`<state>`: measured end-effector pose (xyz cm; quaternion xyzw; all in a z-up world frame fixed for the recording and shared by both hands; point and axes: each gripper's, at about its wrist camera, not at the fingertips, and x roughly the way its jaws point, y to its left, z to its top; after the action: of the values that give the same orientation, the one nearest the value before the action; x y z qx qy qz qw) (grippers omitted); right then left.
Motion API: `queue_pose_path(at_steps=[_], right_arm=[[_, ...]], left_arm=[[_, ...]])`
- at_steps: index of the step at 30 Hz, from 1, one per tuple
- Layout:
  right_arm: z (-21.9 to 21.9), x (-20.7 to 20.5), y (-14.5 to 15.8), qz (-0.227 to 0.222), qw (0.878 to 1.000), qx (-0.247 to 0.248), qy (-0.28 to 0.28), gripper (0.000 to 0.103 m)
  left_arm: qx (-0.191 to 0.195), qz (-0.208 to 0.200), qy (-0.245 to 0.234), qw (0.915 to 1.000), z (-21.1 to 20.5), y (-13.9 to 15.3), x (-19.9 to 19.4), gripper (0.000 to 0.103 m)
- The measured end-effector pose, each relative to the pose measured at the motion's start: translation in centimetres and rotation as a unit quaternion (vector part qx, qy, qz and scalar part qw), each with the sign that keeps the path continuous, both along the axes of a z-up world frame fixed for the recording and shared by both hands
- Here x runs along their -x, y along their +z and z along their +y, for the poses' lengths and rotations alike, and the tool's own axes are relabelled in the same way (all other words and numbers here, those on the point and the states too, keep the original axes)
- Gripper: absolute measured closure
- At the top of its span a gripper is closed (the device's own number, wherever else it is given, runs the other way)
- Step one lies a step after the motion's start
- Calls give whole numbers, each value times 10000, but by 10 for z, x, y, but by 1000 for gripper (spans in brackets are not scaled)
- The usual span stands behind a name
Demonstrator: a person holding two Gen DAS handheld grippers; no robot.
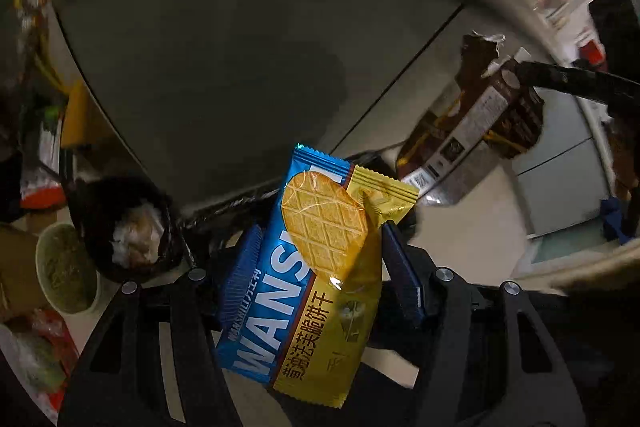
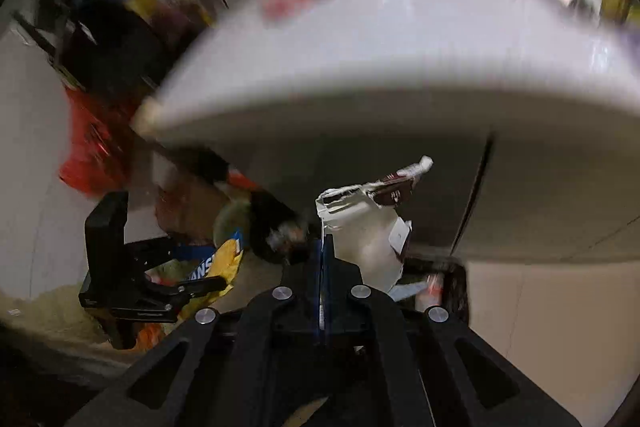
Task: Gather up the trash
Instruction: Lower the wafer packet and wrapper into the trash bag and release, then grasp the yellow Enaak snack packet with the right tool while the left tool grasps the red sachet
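The left gripper (image 1: 320, 259) pinches a blue-and-yellow wafer biscuit packet (image 1: 312, 267) across its middle, in the air above the floor. The right gripper (image 2: 323, 259), pressed together, pinches a torn brown carton (image 2: 368, 227) by its edge. Both look light, crinkly and slippery, so a hold near the middle seems safest.

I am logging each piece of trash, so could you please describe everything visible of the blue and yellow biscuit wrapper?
The biscuit wrapper is a glossy plastic packet, blue on one half and yellow on the other, printed with a waffle-patterned biscuit, white letters and brown Chinese characters. Its crimped end points away from the camera. It sits tilted between the left claw fingers, whose ribbed blue pads flank it.
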<state>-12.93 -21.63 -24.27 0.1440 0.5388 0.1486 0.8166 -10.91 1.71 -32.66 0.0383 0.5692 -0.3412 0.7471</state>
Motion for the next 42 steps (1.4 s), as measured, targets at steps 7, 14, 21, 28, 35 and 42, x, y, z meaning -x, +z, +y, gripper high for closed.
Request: queue_pose_path(at_steps=[7,14,21,28,35,42], right_arm=[[21,-19,-150,598,9945,778,357,48],[22,-7,-69,321,9938,779,724,46],[13,-24,142,-1370,9887,248,559,17],[6,-157,201,-2378,9702,366,279,5],[53,-276,152,-1786,9704,1334,924,5],[67,-322,119,-1444,9657,1823,1158,5]], left_arm=[[-555,486,-28,9973,-20,-136,-23,20],[-80,478,55,9988,-10,-64,-9,14],[777,-597,313,9947,15,143,-27,9],[799,-1634,1362,9738,49,233,-76,8],[649,-1776,1945,9625,73,247,-76,8],[434,-1552,2458,9558,110,233,-68,8]])
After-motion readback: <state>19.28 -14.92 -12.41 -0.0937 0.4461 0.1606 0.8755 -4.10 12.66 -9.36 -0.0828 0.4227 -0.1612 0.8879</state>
